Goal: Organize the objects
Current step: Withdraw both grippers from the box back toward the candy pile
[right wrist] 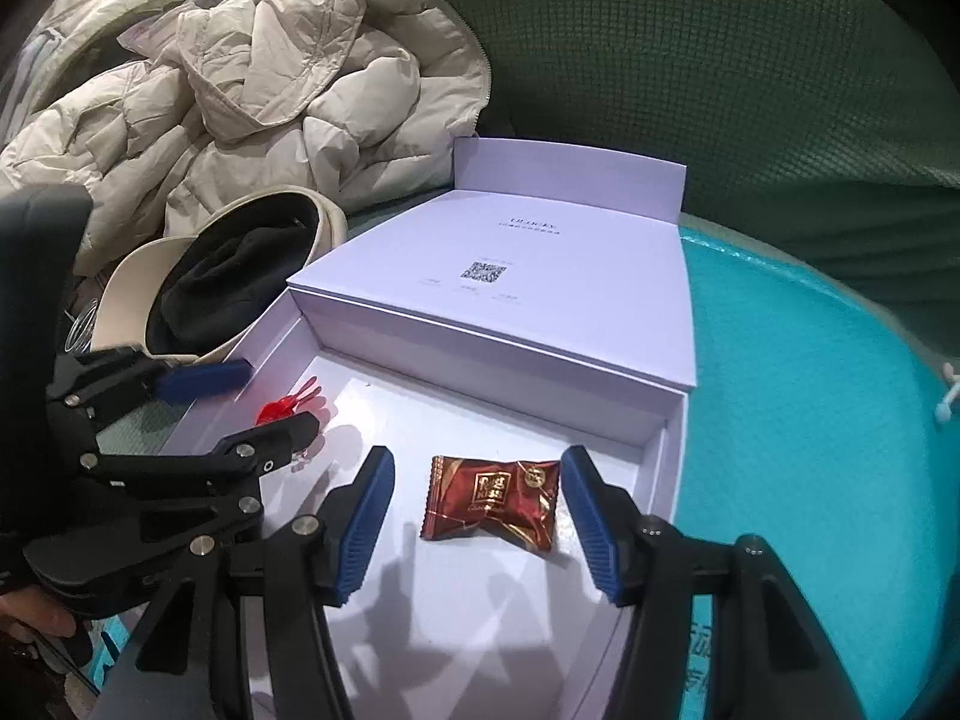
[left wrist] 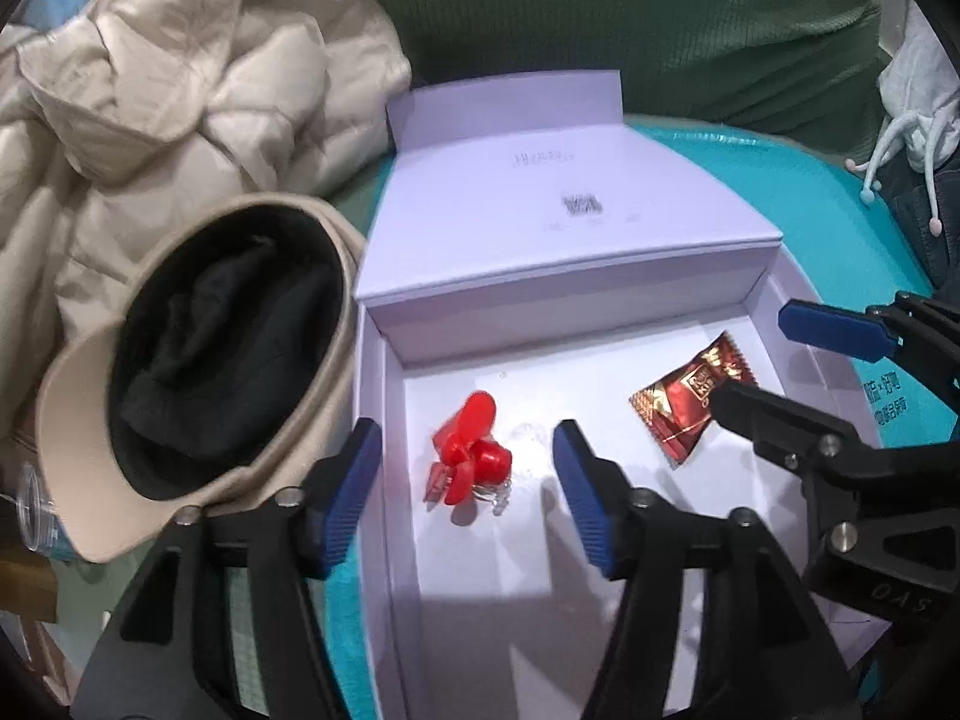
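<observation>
A pale lilac box lies open on a teal surface, its lid folded back. Inside lie a small red plastic fan and a red foil candy packet. My left gripper is open, its fingers on either side of the fan, just above the box floor. My right gripper is open with the candy packet between its fingers, not touching them. The right gripper also shows in the left wrist view, and the left gripper in the right wrist view. The fan is partly hidden there.
A beige cap with black lining lies against the box's left wall. A cream puffer jacket is heaped behind it. A green sofa back rises behind the box. The teal surface extends to the right.
</observation>
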`<state>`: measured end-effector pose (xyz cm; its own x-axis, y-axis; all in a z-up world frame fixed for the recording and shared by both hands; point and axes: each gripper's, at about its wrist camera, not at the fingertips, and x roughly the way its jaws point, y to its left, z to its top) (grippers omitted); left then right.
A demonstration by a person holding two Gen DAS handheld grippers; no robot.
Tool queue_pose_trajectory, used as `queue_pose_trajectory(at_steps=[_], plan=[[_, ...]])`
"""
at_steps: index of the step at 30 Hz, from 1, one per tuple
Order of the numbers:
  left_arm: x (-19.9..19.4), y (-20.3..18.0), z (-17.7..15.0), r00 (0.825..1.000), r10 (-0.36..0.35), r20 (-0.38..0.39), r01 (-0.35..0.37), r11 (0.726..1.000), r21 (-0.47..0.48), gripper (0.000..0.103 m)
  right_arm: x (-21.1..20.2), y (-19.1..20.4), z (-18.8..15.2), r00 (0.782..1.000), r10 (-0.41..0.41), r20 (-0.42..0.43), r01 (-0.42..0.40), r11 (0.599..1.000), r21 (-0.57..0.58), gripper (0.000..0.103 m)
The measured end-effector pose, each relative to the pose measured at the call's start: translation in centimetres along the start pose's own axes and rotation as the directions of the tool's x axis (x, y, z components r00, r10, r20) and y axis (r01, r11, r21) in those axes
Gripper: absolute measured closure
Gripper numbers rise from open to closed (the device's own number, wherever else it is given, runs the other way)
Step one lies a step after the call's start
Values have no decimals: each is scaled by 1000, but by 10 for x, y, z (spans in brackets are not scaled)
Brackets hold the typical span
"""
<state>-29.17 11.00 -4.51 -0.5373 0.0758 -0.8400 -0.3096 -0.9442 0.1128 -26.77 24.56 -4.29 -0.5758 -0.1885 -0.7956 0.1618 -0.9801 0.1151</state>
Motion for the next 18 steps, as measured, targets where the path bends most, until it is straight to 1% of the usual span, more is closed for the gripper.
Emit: queue_pose_trajectory(at_steps=[2, 11, 13, 18], plan=[[-9, 1, 1, 1000, -4, 14, 4, 1000, -5, 41, -8, 1, -1, 1000, -1, 11, 1, 1000, 1, 41], [-51, 9, 5, 998, -2, 60, 5, 999, -47, 39, -50, 7, 0, 997, -14, 71, 14, 1000, 2, 34], [-59, 9, 6, 998, 8, 64, -4, 999, -49, 38, -60, 9, 0, 996, -18, 84, 19, 1000, -2, 33], [-84, 8, 5, 996, 22, 92, -17, 998, -55, 38, -84, 14, 1, 993, -38, 114, 38, 999, 3, 33]])
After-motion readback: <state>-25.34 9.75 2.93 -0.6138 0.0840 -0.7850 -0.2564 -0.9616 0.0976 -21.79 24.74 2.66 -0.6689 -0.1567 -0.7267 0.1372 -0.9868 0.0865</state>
